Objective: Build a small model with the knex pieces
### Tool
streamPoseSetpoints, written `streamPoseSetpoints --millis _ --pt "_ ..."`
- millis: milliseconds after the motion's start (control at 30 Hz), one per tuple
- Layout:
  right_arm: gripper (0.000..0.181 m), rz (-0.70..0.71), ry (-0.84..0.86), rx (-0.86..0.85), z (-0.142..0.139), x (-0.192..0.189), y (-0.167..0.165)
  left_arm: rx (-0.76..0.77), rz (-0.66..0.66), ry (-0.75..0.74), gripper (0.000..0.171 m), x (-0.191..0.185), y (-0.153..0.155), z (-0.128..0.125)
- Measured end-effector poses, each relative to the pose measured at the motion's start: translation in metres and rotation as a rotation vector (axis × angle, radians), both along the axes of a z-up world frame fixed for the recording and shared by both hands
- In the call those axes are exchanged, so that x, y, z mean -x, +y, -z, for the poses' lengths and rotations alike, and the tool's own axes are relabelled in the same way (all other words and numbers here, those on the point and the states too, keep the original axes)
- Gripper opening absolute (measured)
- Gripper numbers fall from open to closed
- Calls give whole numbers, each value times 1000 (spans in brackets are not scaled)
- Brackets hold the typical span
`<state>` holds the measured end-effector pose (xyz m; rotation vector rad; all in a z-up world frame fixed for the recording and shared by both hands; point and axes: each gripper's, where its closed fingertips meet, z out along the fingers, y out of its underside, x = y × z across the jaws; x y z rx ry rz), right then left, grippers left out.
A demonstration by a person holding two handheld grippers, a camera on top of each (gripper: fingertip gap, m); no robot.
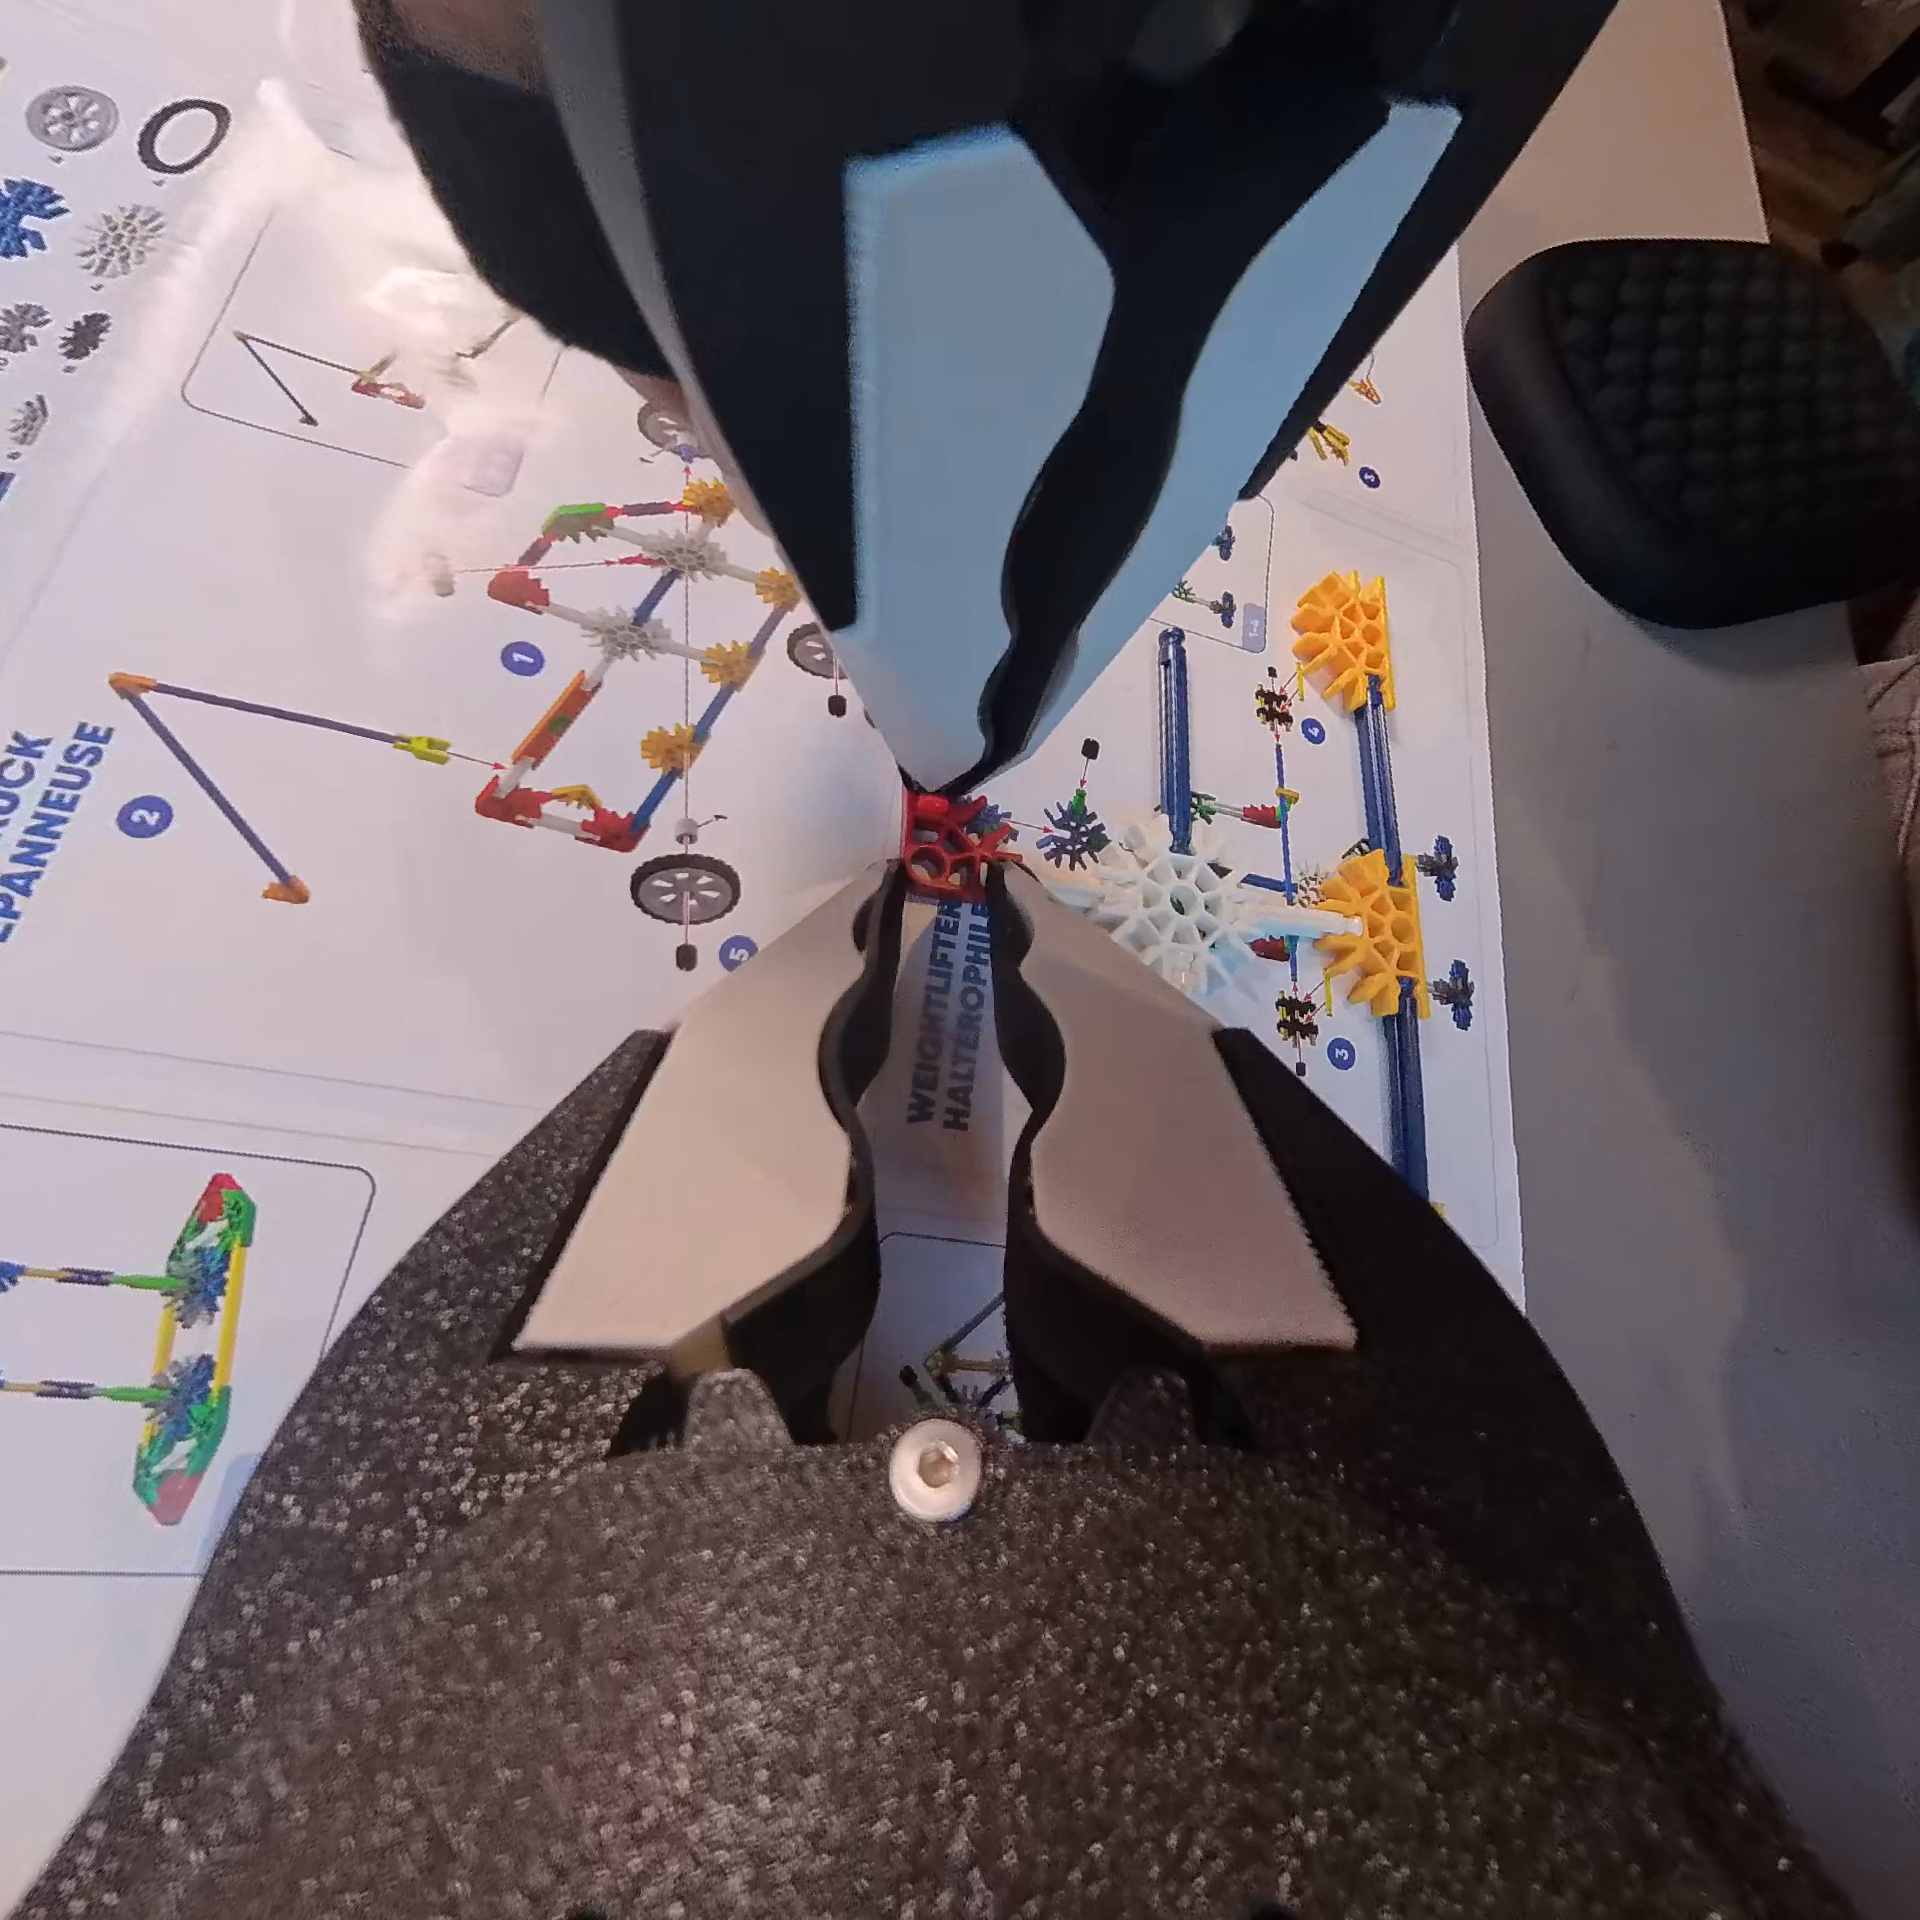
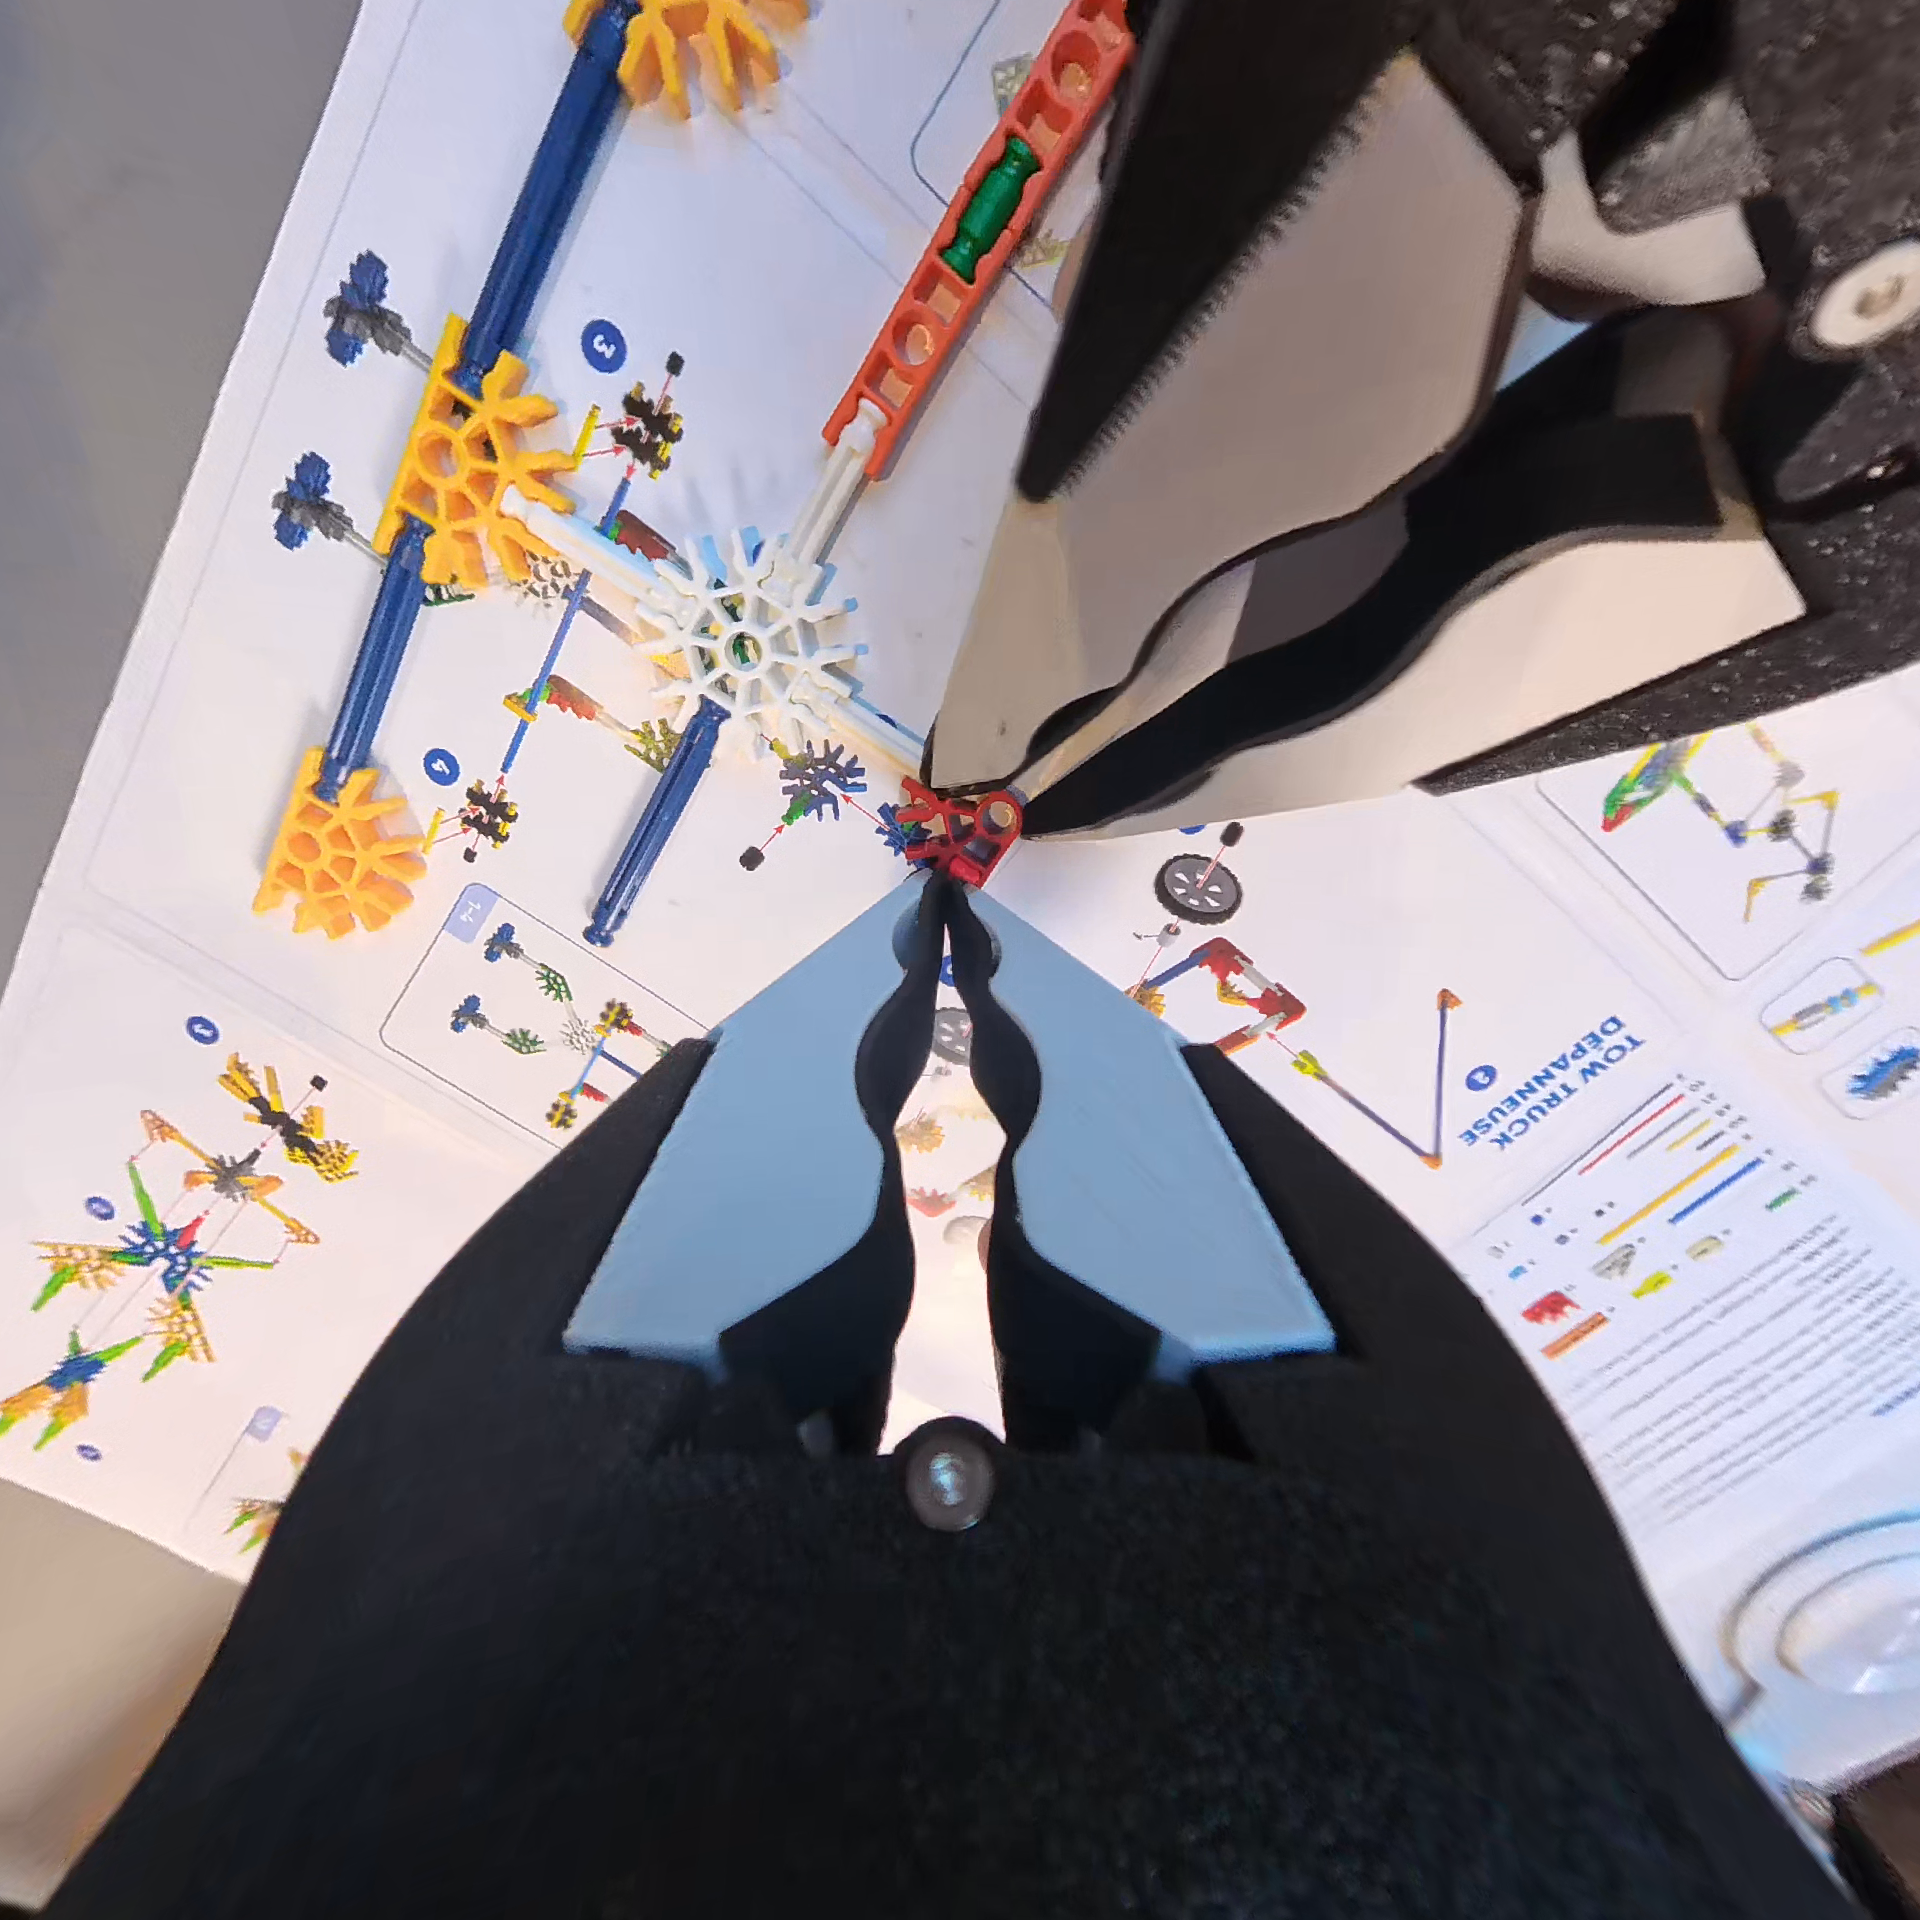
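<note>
A small red connector [image 1: 951,847] is pinched from both sides just above a printed instruction sheet [image 1: 312,987]. My left gripper [image 1: 943,894], with silver fingers, is shut on it. My right gripper [image 1: 940,779], with blue-grey fingers, comes from the top of the view. In the right wrist view, my right gripper [image 2: 940,888] is shut on the lower edge of the red connector [image 2: 961,826]. The left gripper [image 2: 977,795] clasps it from the upper right. A white snowflake connector [image 2: 748,644] lies just to the left, and one of its white rods points toward the red piece.
The white connector [image 1: 1179,904] joins yellow connectors [image 2: 468,468] and blue rods [image 2: 655,821] in a flat assembly on the sheet. An orange beam [image 2: 966,239] with a green piece lies beyond it. A black textured pad [image 1: 1683,416] sits off the sheet. A white round object [image 2: 1849,1642] is at the lower right.
</note>
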<state>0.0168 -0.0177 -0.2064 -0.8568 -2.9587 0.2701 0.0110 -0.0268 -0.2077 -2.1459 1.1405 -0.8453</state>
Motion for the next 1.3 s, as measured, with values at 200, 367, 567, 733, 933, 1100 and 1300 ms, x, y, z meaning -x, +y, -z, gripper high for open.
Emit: streamPoseSetpoints --millis 200,367,567,733,933,1100,1300 --pt "0 135 -1 44 0 1 0 -3 -3 1 13 0 0 0" --pt "0 379 115 112 -2 2 1 -20 -7 10 13 0 0 0" --pt "0 467 165 118 -5 3 2 -20 -7 10 13 0 0 0" --pt "0 455 152 101 -2 5 1 -21 -7 10 13 0 0 0" --pt "0 404 102 32 1 3 0 -12 -6 6 13 0 0 0" --pt "0 408 67 54 1 3 0 -8 -7 4 13 1 0 0" --pt "0 521 184 133 0 4 1 -14 -7 7 13 0 0 0"
